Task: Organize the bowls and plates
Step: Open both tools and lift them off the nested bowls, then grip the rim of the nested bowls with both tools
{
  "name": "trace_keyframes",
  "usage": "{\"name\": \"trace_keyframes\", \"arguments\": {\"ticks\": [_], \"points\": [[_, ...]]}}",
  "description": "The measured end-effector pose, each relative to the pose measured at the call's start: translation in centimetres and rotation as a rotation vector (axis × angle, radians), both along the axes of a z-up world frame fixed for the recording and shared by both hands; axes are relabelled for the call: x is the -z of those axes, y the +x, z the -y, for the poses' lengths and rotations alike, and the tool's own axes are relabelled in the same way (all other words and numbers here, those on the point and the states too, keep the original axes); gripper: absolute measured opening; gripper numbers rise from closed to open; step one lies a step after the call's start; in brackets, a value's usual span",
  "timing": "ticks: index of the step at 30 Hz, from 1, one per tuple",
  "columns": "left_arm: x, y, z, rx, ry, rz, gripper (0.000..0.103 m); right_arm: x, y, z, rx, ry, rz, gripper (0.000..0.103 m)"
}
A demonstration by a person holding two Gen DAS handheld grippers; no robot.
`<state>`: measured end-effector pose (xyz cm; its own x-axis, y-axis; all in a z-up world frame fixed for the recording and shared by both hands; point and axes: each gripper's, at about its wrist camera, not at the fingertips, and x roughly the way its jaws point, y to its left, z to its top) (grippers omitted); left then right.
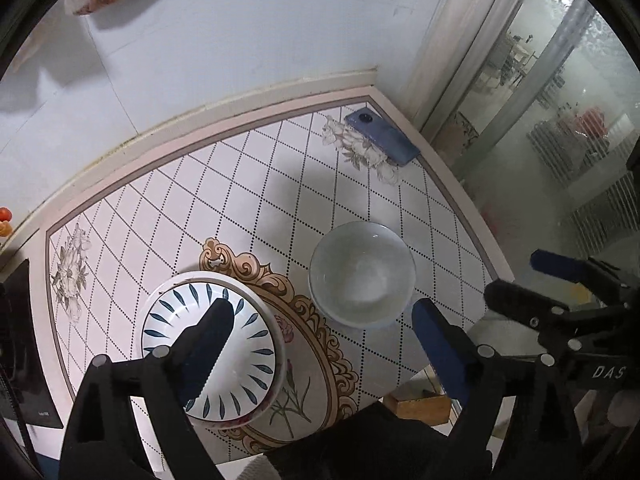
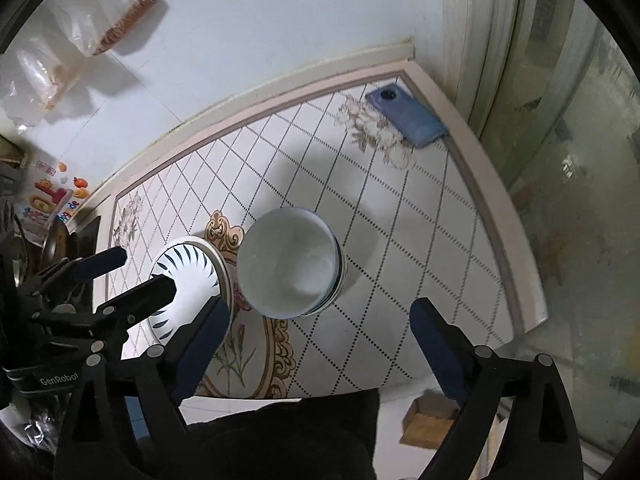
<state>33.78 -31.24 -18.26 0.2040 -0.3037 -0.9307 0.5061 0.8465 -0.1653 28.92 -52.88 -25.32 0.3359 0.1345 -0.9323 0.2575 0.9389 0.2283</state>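
A white plate with blue leaf marks [image 1: 240, 340] lies on a larger white plate on the patterned table [image 1: 224, 208]. A stack of white bowls [image 1: 362, 274] stands to its right. My left gripper [image 1: 324, 320] is open above them, its left finger [image 1: 208, 340] over the plate. My right gripper [image 2: 320, 316] is open over the near edge of the bowl stack [image 2: 290, 266]. The plates [image 2: 188, 276] show to the left in the right wrist view. The left gripper [image 2: 140, 274] is open there too, and the right gripper [image 1: 532, 276] shows open in the left wrist view.
A blue phone [image 1: 382, 136] lies at the table's far right corner, by the wall and a glass door [image 1: 560, 120]. Plastic bags [image 2: 80, 40] hang on the wall. A cardboard box [image 2: 428, 420] sits on the floor below the table edge.
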Motion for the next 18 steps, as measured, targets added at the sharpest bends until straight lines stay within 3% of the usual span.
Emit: {"name": "trace_keyframes", "arguments": {"ticks": [9,18], "points": [[0.2,0.5,-0.6,-0.035,-0.025,-0.032,0.092,-2.0,-0.7,0.2,0.009,0.003,0.045,0.097],[4.8,2.7,0.8,-0.078,0.001,-0.086,0.091,2.6,0.8,1.8,0.026,0.056,-0.009,0.097]]}}
